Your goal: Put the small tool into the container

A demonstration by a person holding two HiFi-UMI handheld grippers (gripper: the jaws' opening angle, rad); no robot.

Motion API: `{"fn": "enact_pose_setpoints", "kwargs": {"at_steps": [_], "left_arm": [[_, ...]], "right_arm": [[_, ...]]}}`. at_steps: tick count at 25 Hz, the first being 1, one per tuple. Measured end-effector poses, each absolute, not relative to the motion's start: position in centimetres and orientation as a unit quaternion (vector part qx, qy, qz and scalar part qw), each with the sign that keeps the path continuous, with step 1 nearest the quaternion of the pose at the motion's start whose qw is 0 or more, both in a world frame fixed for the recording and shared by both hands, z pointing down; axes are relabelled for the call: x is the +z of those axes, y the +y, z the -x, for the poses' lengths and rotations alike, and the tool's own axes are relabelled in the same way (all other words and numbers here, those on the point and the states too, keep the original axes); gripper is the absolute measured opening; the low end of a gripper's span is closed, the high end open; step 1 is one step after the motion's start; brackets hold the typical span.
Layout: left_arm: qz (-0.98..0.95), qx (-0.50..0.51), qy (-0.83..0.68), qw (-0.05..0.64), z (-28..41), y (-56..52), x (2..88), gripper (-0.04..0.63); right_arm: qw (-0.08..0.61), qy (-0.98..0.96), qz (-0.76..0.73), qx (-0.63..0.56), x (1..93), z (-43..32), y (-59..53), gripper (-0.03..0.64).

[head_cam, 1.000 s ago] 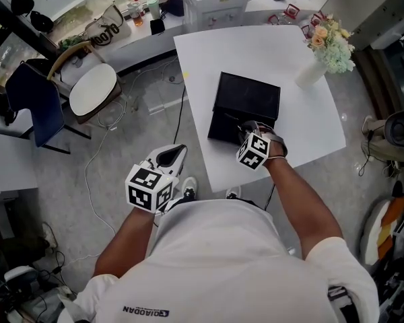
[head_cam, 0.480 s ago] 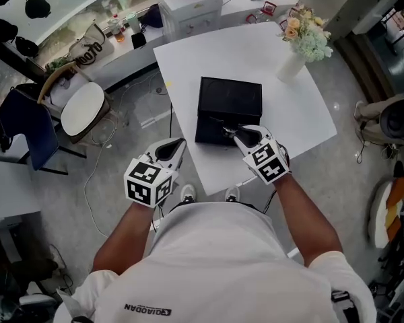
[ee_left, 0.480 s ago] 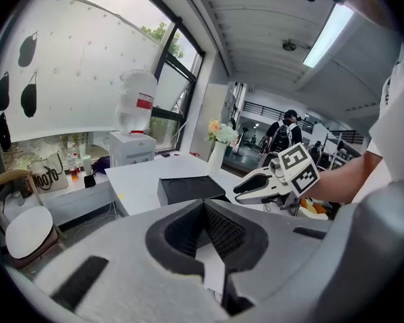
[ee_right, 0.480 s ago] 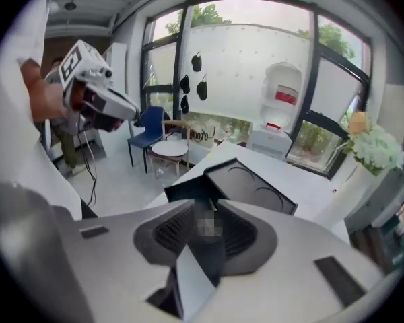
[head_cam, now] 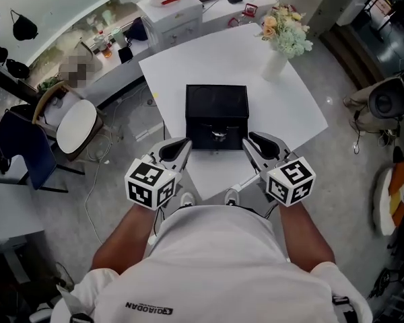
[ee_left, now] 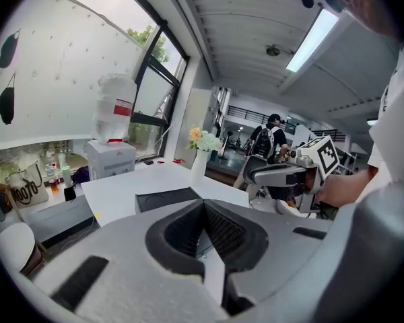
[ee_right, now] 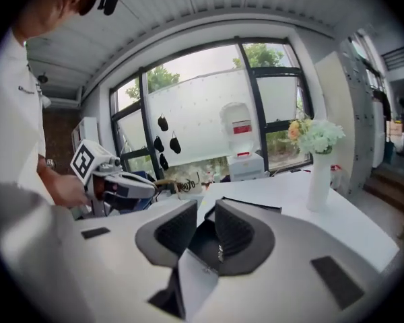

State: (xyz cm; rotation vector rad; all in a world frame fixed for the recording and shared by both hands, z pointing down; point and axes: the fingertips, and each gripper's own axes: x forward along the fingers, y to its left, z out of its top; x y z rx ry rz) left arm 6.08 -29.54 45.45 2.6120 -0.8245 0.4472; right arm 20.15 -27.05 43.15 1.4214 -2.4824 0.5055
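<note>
A black box (head_cam: 216, 101) stands on the white table (head_cam: 289, 106), its front part lying open toward me. A small shiny tool (head_cam: 217, 135) lies in that open part, also visible between the right jaws in the right gripper view as the tool (ee_right: 220, 251). My right gripper (head_cam: 254, 140) hovers just right of the box front; its jaws have just been closing but stand apart, with nothing between them. My left gripper (head_cam: 182, 144) hovers at the box's left front corner, its pads meeting at the tips and empty. Both grippers are clear of the box.
A white vase of flowers (head_cam: 281, 40) stands at the table's far right corner. A white cabinet with a water bottle (head_cam: 167, 9) sits beyond the table. A chair (head_cam: 73, 125) and cables lie on the floor to the left. A person (ee_left: 268, 140) stands far off.
The right gripper has come up and back off the box front and rolled, so its marker cube faces differently. The left gripper rose a little toward the table. The tool now lies in the box.
</note>
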Motion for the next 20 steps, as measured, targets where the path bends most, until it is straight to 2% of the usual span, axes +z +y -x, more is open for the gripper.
{"fn": "enact_pose_setpoints", "kwargs": {"at_steps": [4,8,12,20], "left_arm": [[-0.933,0.158,-0.278,0.165,-7.2,-29.1,44.5,0.009],[-0.936,0.160,-0.270,0.158,-7.8,-28.9,44.4,0.009],[-0.937,0.159,-0.268,0.157,-7.9,-28.8,44.3,0.009],[-0.938,0.158,-0.268,0.152,-8.3,-28.6,44.3,0.009]], "right_arm": [[0.057,-0.835,-0.515,0.187,41.9,-21.8,-25.7,0.068],[0.029,-0.821,-0.534,0.202,42.5,-23.2,-24.8,0.047],[0.017,-0.813,-0.543,0.210,42.6,-23.8,-24.3,0.008],[0.018,-0.812,-0.541,0.219,43.7,-23.5,-23.7,0.006]]}}
